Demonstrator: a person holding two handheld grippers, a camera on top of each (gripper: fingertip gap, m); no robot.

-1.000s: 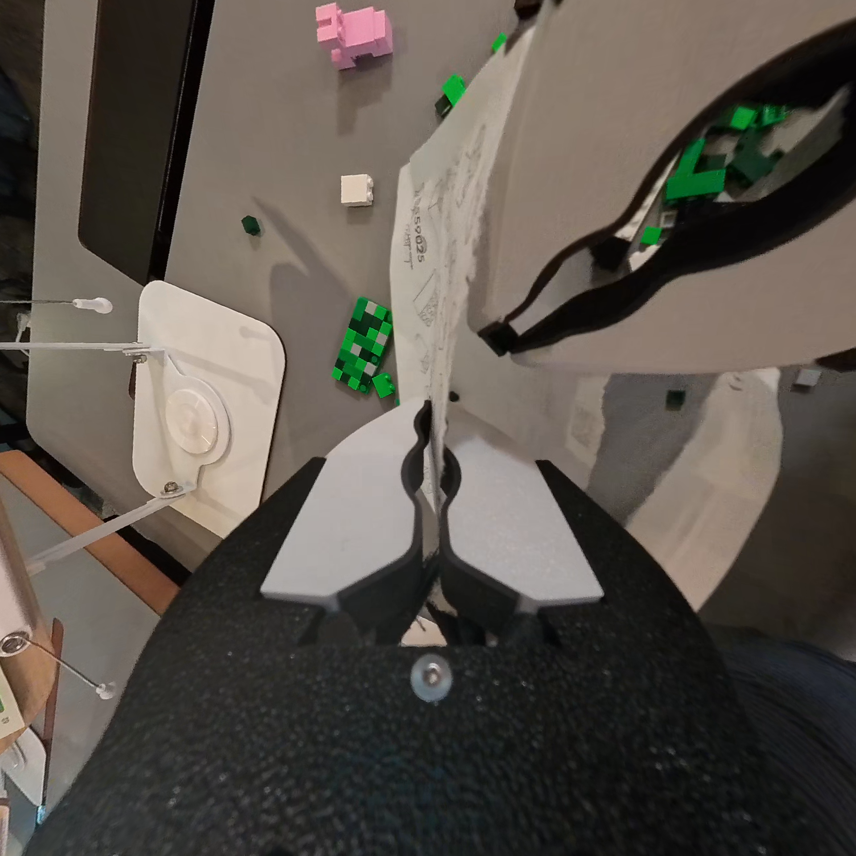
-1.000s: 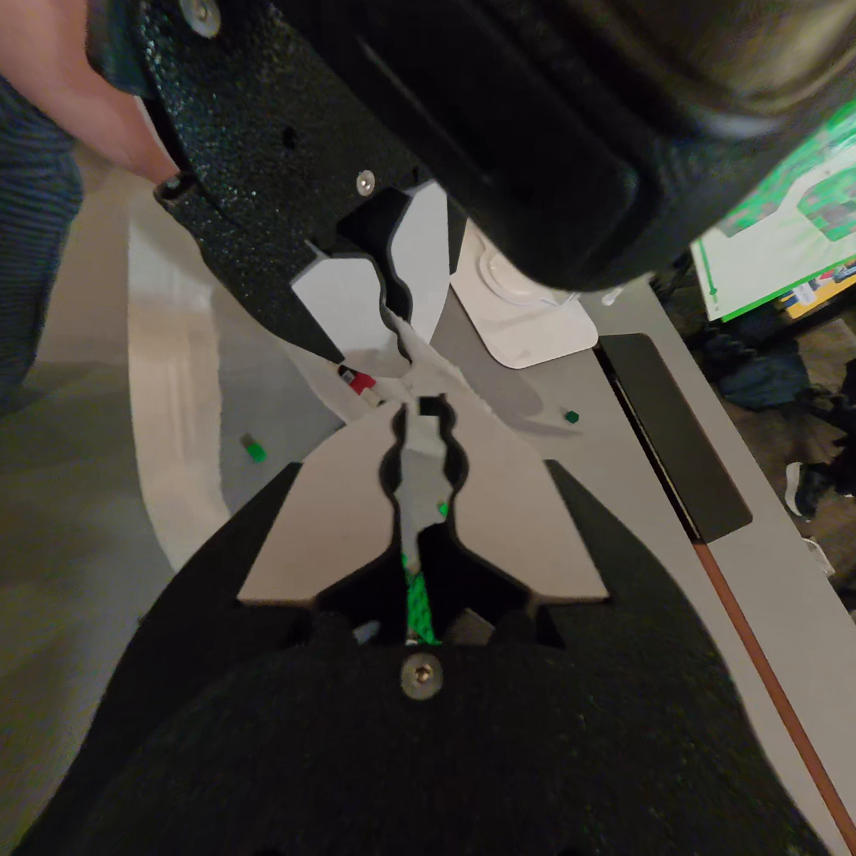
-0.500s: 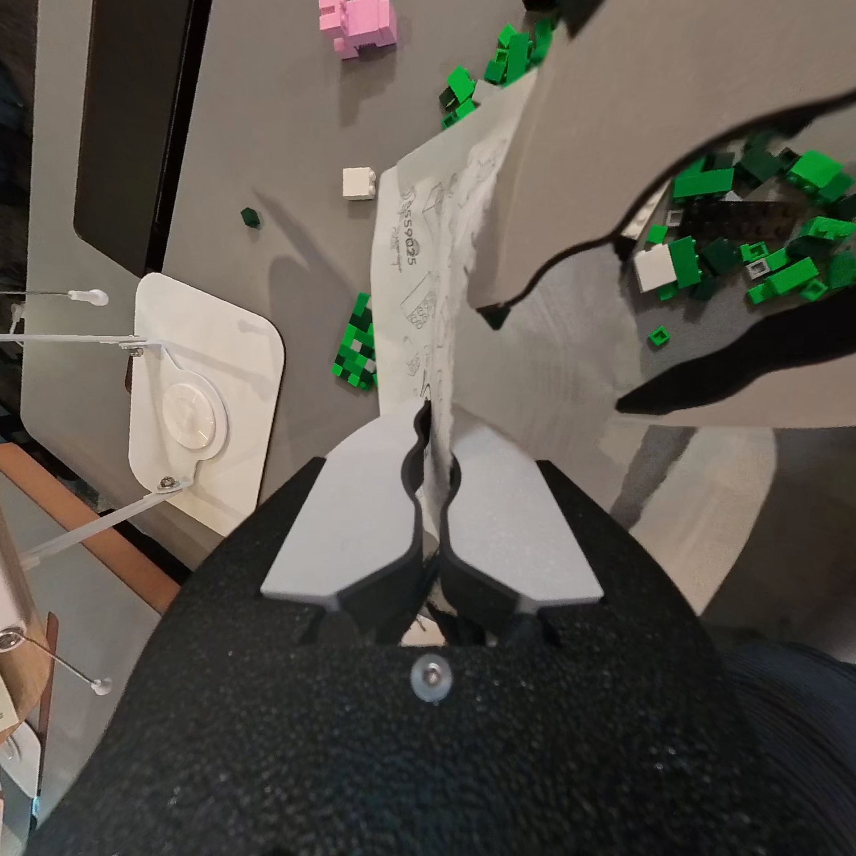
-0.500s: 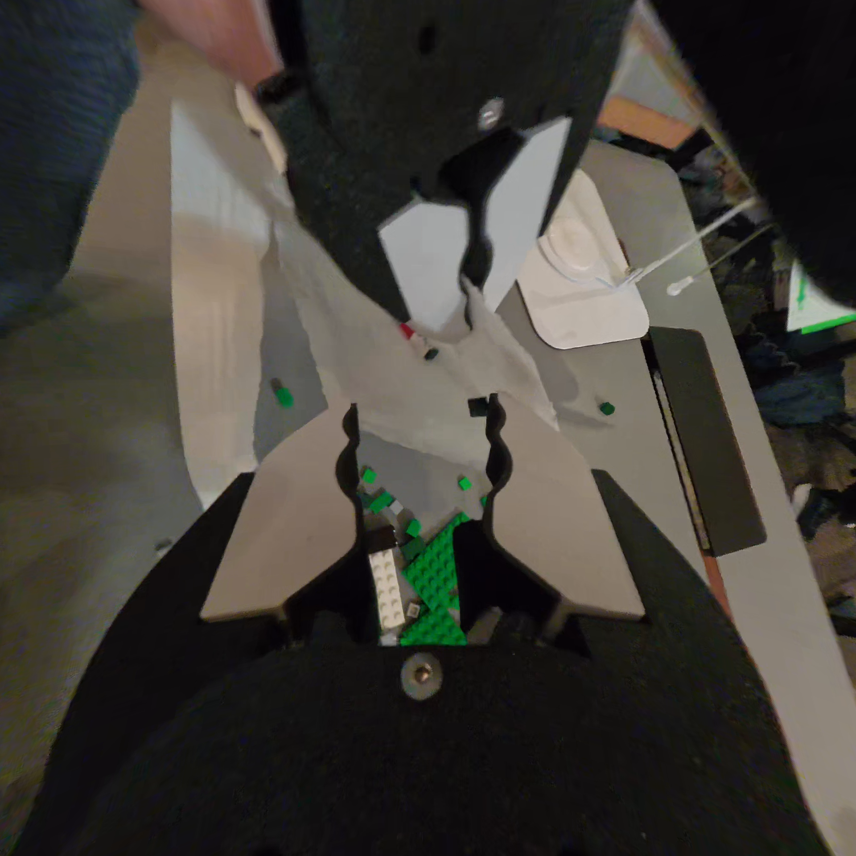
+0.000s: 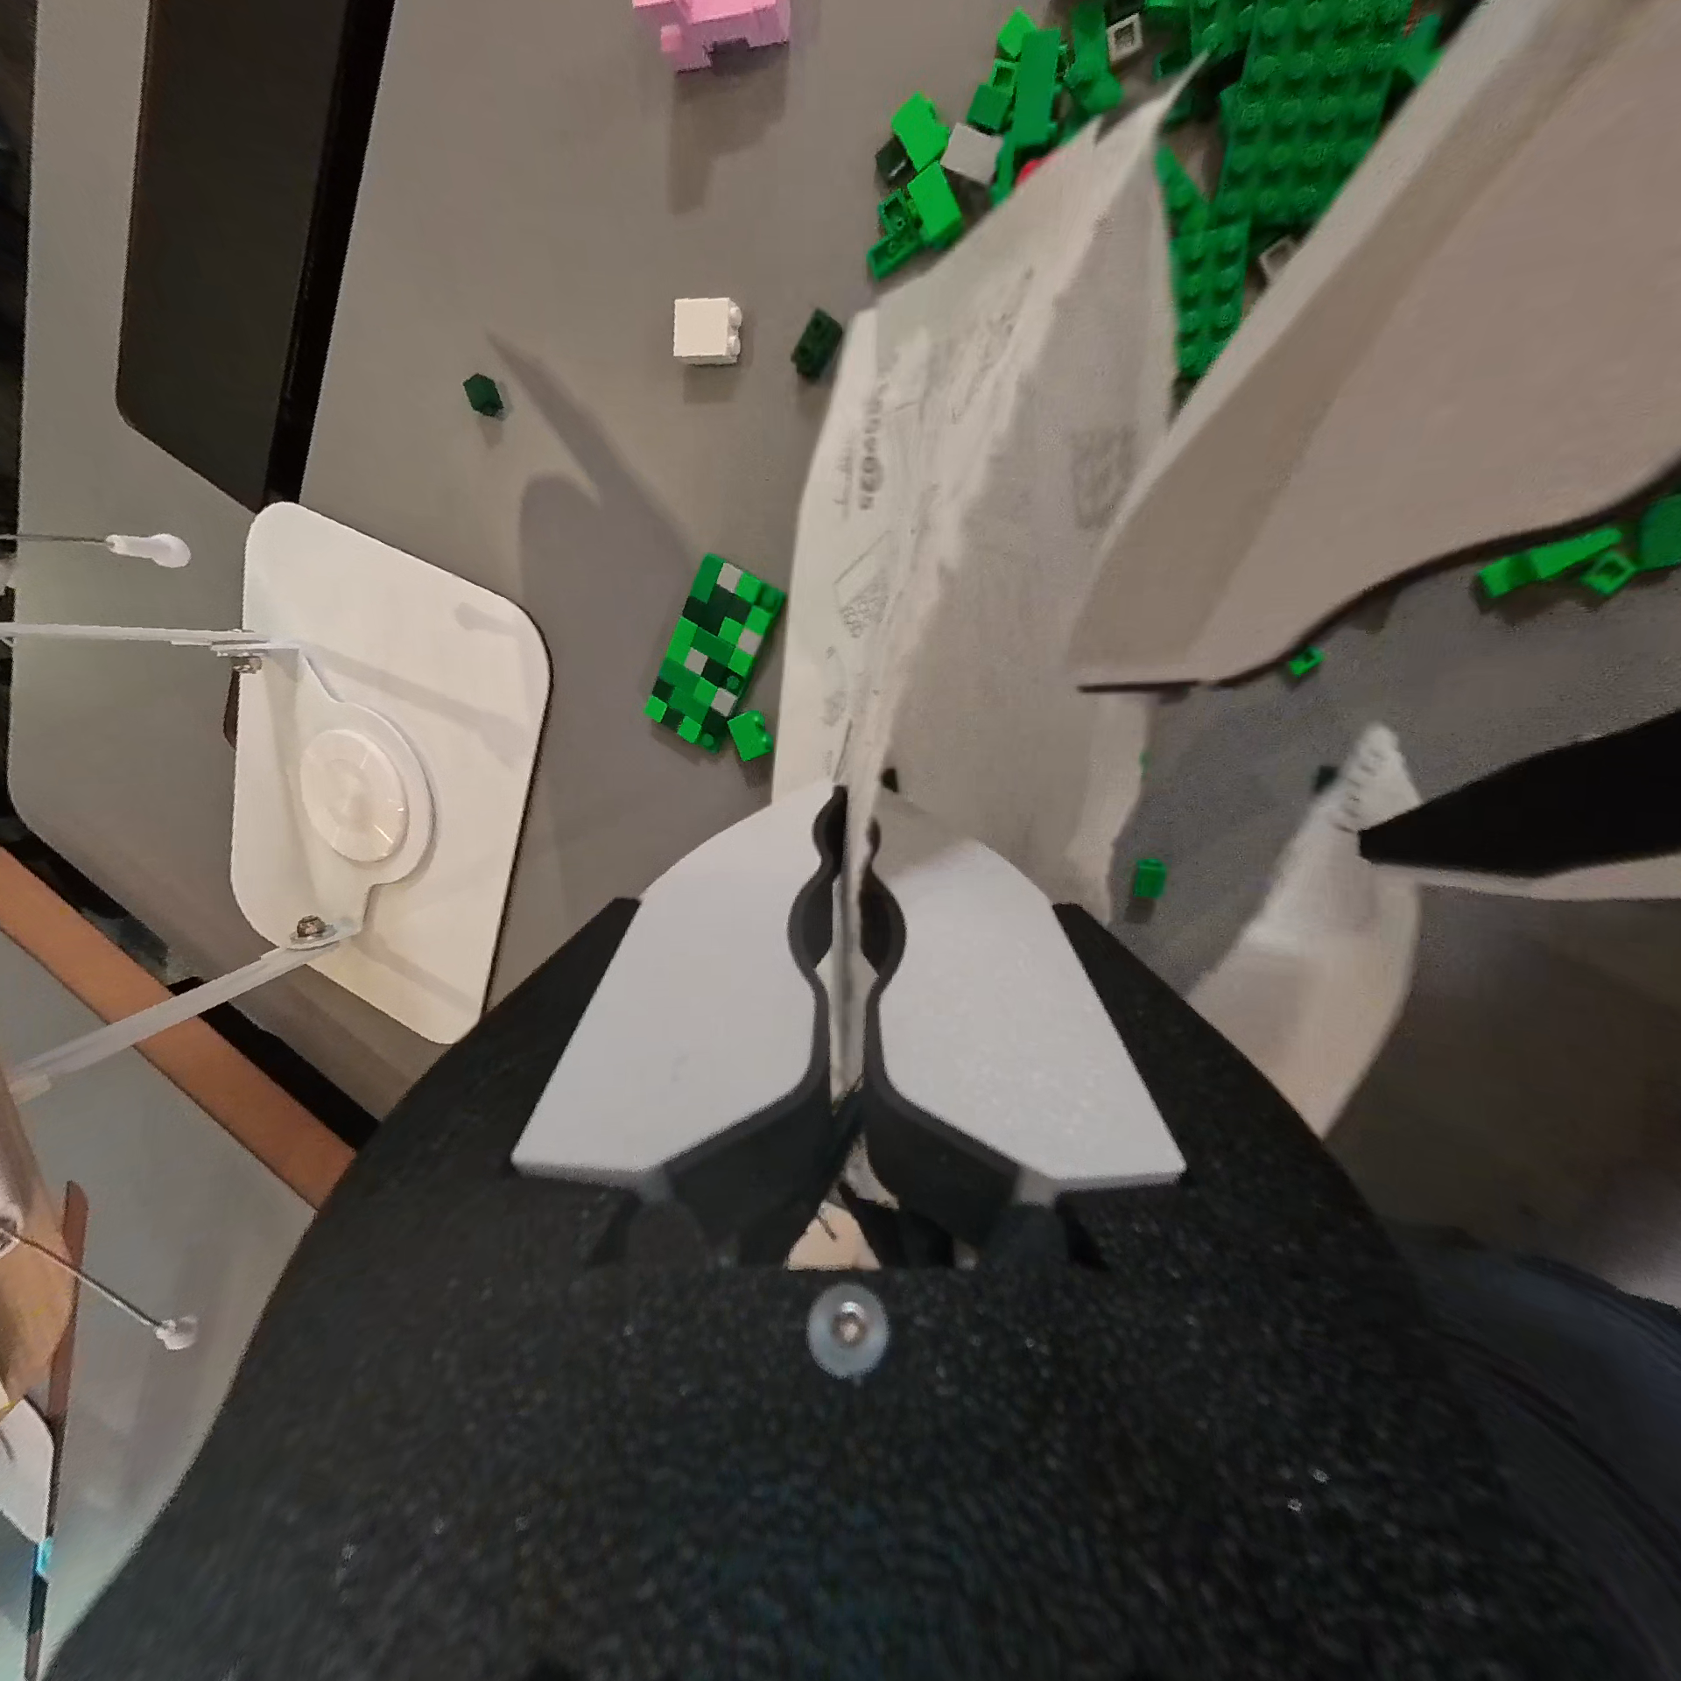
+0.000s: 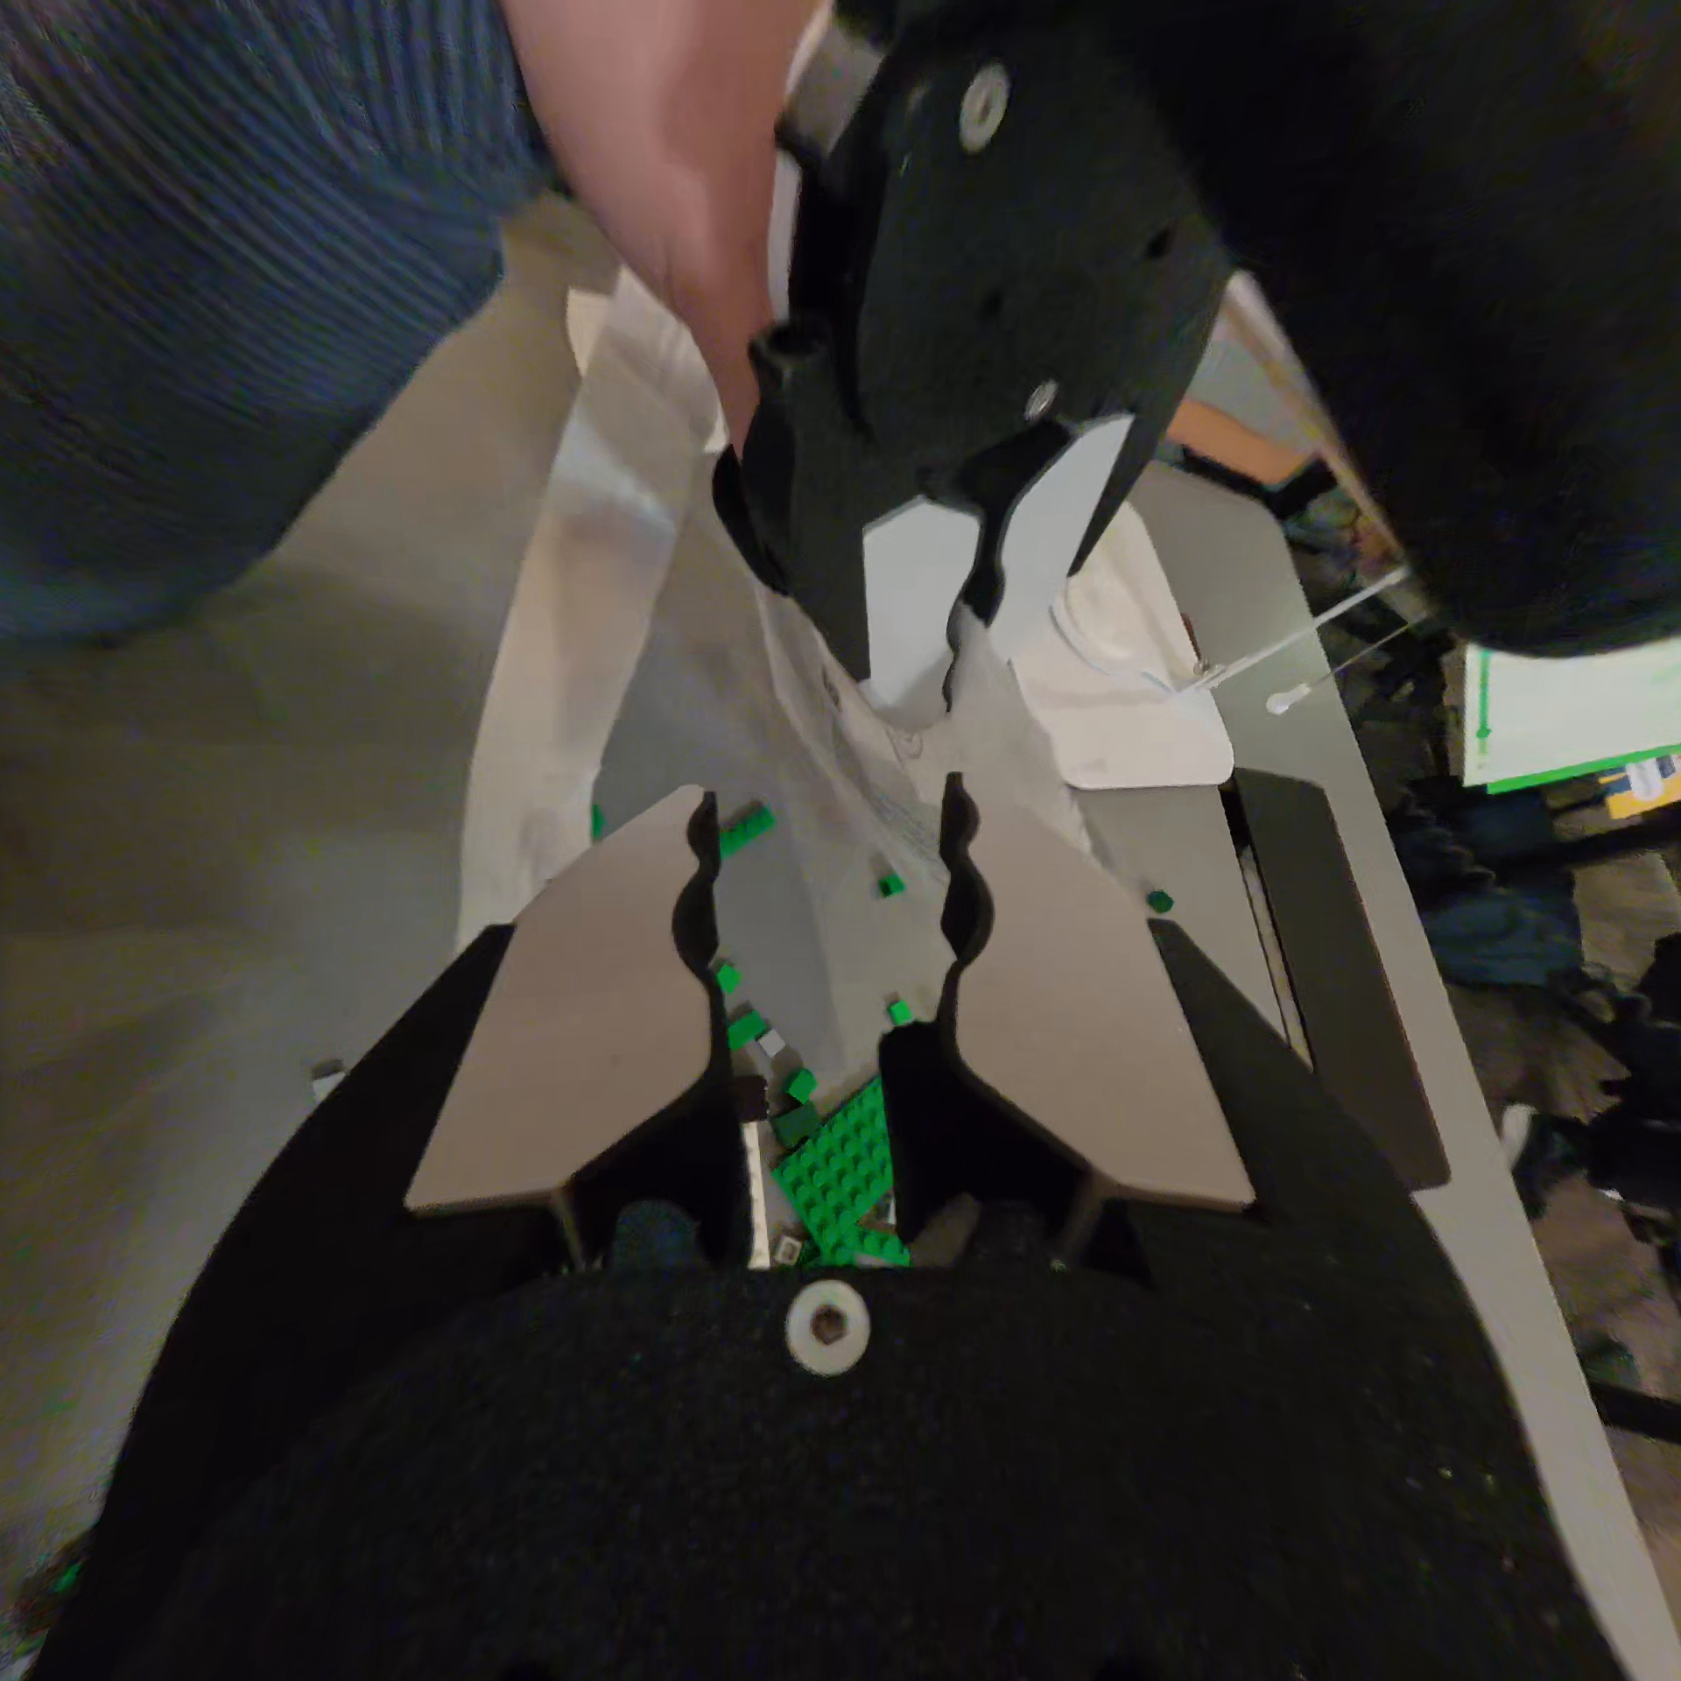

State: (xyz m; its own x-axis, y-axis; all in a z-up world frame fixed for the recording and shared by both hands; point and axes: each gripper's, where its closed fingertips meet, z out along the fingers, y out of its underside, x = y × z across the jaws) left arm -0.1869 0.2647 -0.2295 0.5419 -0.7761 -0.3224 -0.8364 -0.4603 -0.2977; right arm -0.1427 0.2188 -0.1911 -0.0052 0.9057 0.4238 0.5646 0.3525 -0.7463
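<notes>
1. Left wrist view: the left gripper (image 5: 850, 810) is pinching the edge of a white paper bag (image 5: 946, 509) printed with line drawings, its jaws closed tight on the sheet.
2. The bag is hanging from that grip and draping down onto the grey table (image 5: 564, 273).
3. Just left of the bag, a green pixel-pattern brick plate (image 5: 714, 664) is lying flat, a small green brick touching its near corner.
4. Farther out, a white brick (image 5: 705, 329), two dark green studs and a pink brick figure (image 5: 719, 27) are sitting apart on the table.
5. A heap of green bricks and plates (image 5: 1273, 118) is lying at the bag's far end.
6. A white mount with thin rods (image 5: 382, 764) is sitting at the table's left edge.
7. Right wrist view: the right gripper (image 6: 823, 805) is hovering with its jaws spread wide, gripping nothing.
8. Between its fingers (image 6: 600, 1010), loose green bricks and a green studded plate (image 6: 841, 1173) are showing on the table below.
9. Beyond it, the left gripper is showing from the front, a person's hand (image 6: 673, 182) behind it.
</notes>
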